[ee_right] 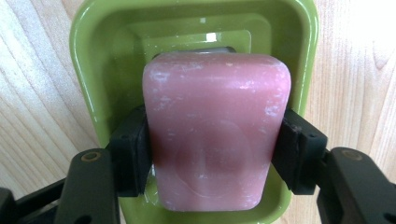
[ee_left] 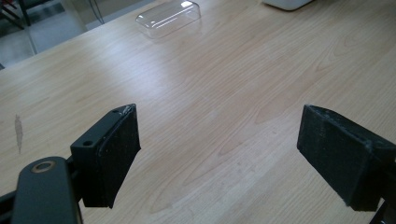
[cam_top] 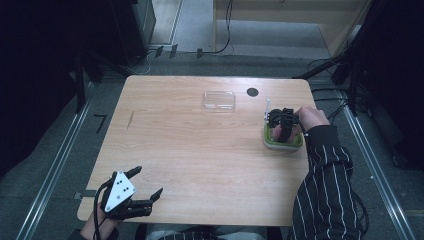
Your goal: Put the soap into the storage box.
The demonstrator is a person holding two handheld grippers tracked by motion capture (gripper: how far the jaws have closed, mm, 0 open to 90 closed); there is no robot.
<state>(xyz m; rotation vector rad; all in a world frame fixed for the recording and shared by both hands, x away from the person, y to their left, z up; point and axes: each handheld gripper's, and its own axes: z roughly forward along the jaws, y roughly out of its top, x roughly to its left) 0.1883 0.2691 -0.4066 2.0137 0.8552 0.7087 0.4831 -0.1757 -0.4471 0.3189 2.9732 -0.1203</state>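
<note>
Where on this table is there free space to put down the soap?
The widest bare wood lies in the middle, between the clear lid at the far edge, the left hand-held gripper near the front, and the green dish on the right. The left half is also open. It is crowded only around the right hand-held gripper holding the pink soap.

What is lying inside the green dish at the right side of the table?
A pink soap bar sits inside the green dish, with the right claw closed on its sides. The bar covers most of the dish floor, so anything beneath it is hidden.
</note>
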